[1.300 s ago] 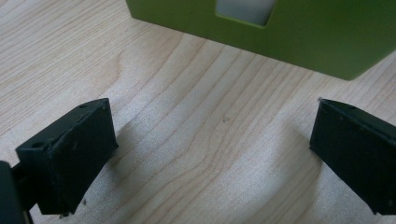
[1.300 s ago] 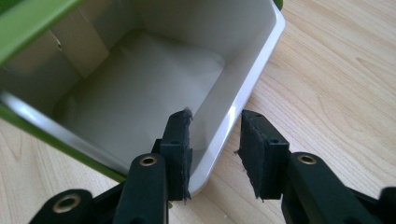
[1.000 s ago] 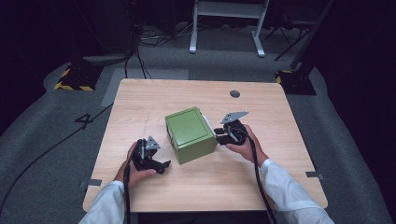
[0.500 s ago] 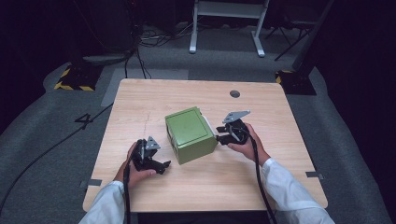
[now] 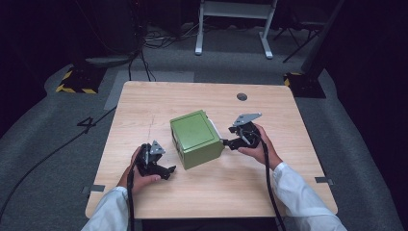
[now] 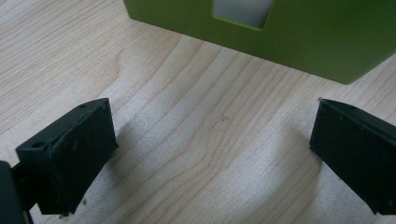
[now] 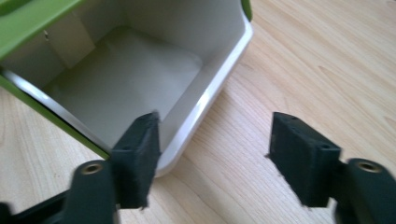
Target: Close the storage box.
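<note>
Green box [image 5: 196, 137] lying on its side at mid-table [image 5: 298, 120], open mouth facing the right gripper [image 5: 230, 142]; jaws apart, one at the white rim. Left gripper [image 5: 168, 172], jaws apart, waits nearby.

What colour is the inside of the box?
Pale grey-white inside the green box; the right gripper view shows it best.

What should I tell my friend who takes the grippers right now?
Left gripper: open, low over the table, just short of the green box, touching nothing.
Right gripper: open, at the box's open white-lined end, one jaw in front of the rim, not clamped.
Box: lying on its side mid-table, opening toward the right gripper, inside looks empty.
Done: nothing gripped so far.
Left: probably close the right gripper on the rim and steady the box with the left.
</note>
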Demonstrator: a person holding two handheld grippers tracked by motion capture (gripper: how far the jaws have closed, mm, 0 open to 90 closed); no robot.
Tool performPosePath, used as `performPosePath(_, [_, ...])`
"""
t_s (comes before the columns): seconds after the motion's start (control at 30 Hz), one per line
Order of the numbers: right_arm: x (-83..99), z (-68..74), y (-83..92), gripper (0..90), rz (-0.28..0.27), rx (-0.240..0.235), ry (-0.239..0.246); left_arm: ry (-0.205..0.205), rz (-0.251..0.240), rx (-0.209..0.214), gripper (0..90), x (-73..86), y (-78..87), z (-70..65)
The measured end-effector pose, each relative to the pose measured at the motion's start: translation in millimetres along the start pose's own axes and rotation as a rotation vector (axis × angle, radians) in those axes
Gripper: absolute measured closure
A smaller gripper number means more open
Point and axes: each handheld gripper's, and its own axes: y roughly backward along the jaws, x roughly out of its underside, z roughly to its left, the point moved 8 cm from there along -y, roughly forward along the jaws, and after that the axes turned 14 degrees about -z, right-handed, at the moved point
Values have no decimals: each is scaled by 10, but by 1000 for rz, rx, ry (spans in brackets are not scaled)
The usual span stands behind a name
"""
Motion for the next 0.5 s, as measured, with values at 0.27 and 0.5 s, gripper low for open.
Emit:
performPosePath(0.27, [79, -111, 137, 240, 53, 64, 54, 0, 0, 0, 5, 0, 0, 0])
performPosePath(0.5, [170, -157, 283, 216, 81, 85, 91, 3, -2, 2, 5, 3, 3, -6])
